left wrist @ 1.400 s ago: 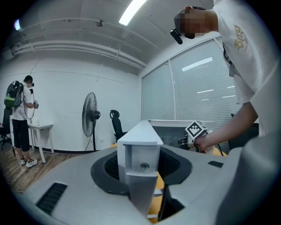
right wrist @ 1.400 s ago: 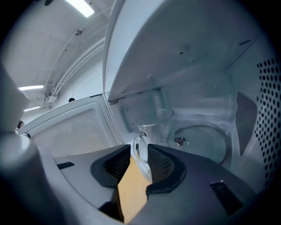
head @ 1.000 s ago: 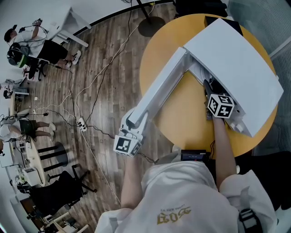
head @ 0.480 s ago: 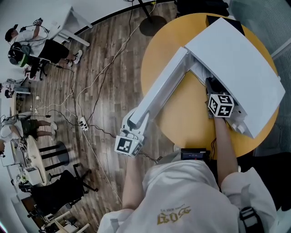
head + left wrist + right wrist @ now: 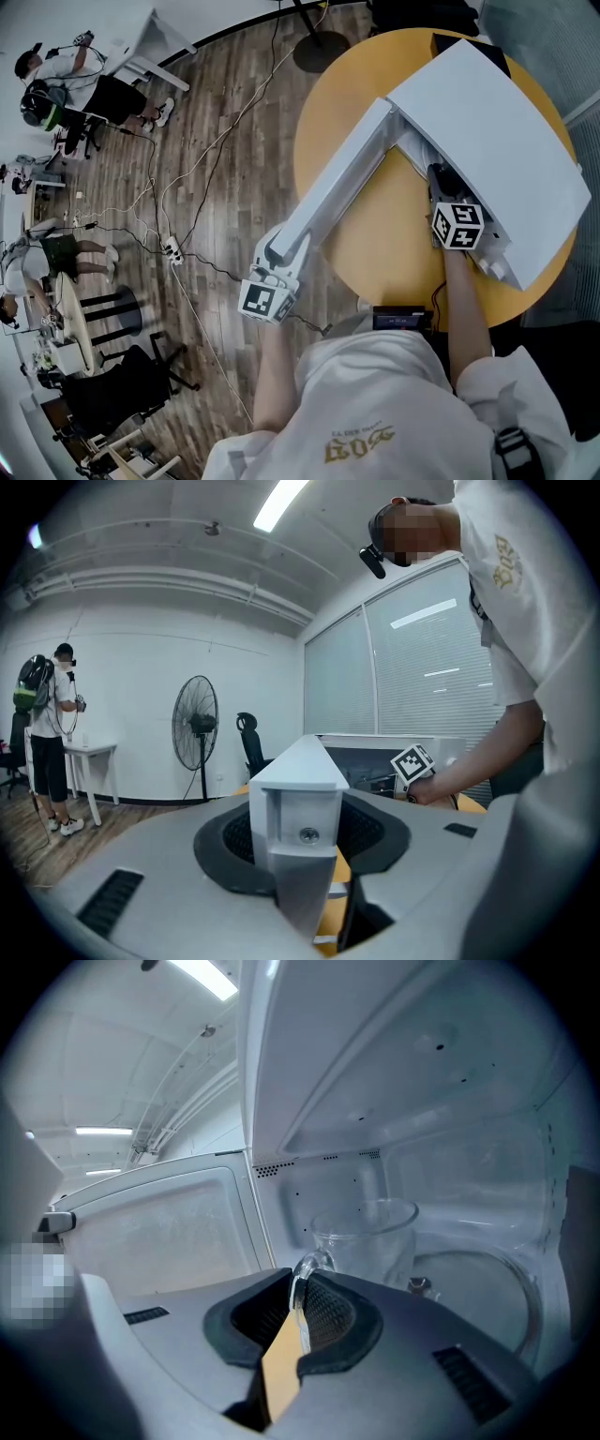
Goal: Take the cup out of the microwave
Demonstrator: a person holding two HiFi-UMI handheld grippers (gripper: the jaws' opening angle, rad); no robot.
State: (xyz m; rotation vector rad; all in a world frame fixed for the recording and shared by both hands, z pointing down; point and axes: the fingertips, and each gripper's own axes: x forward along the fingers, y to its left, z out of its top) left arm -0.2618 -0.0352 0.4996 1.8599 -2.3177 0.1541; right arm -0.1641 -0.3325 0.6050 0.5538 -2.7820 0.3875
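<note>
Right gripper (image 5: pixel 298 1290) pinching the handle (image 5: pixel 307 1267) of the clear glass cup (image 5: pixel 367 1239) inside the microwave (image 5: pixel 487 131).
Its jaws have just been closing and sit narrow on that handle; the cup stands upright on the turntable (image 5: pixel 497 1283) in the cavity. Left gripper (image 5: pixel 300 850) clamps the edge of the open door (image 5: pixel 339 180), swung out over the round yellow table (image 5: pixel 375 239).

The microwave (image 5: pixel 487 122) is sitting on the right part of the worktop (image 5: pixel 375 234), its door (image 5: pixel 342 183) standing open leftward, reaching past the worktop's edge over the floor (image 5: pixel 216 122). The cup (image 5: pixel 370 1237) is standing upright inside the microwave, left of the turntable's (image 5: pixel 506 1283) middle.
</note>
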